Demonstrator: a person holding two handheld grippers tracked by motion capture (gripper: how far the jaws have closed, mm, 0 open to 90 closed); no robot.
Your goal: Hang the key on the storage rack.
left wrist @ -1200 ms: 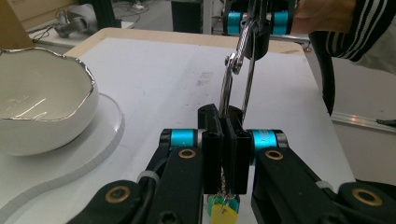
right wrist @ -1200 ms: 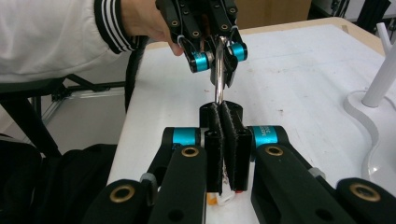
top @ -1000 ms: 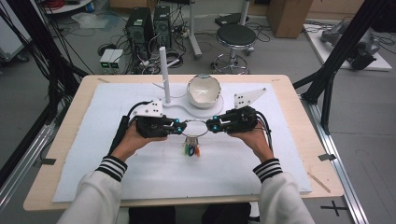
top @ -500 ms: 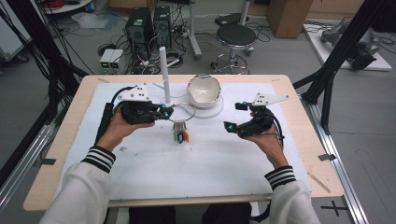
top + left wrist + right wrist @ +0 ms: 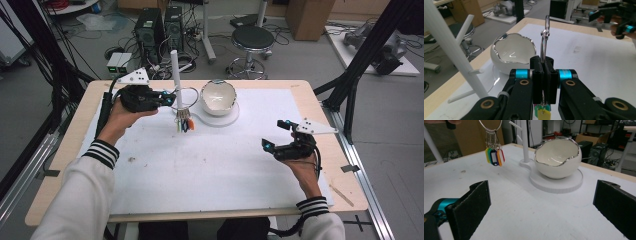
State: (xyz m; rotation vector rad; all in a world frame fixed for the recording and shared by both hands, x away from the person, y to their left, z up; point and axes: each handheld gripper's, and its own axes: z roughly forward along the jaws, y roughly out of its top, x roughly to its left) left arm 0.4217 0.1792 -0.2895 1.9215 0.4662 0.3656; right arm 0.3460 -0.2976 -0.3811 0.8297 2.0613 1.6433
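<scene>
A metal key ring [image 5: 185, 96] with several coloured tags [image 5: 185, 124] hangs in the air just in front of the white peg stand [image 5: 175, 64]. My left gripper [image 5: 169, 98] is shut on the ring's left edge. In the left gripper view the ring [image 5: 544, 37] rises edge-on from the shut jaws and the tags [image 5: 542, 114] dangle below. My right gripper [image 5: 274, 134] is open over the table's right side, well apart from the ring. Its view shows the wide-open gripper [image 5: 544, 212], with the ring and tags [image 5: 494, 156] far off at upper left.
A white eggshell-shaped bowl [image 5: 218, 96] with a silver rim sits on a round white base [image 5: 574, 183] joined to the stand. The stand's short pegs [image 5: 475, 71] stick out beside the left gripper. A white mat [image 5: 210, 165] covers the wooden table.
The right gripper let go of the ring, opened, and drew back to the right front. The left gripper carried the ring back and left, up to the stand.
</scene>
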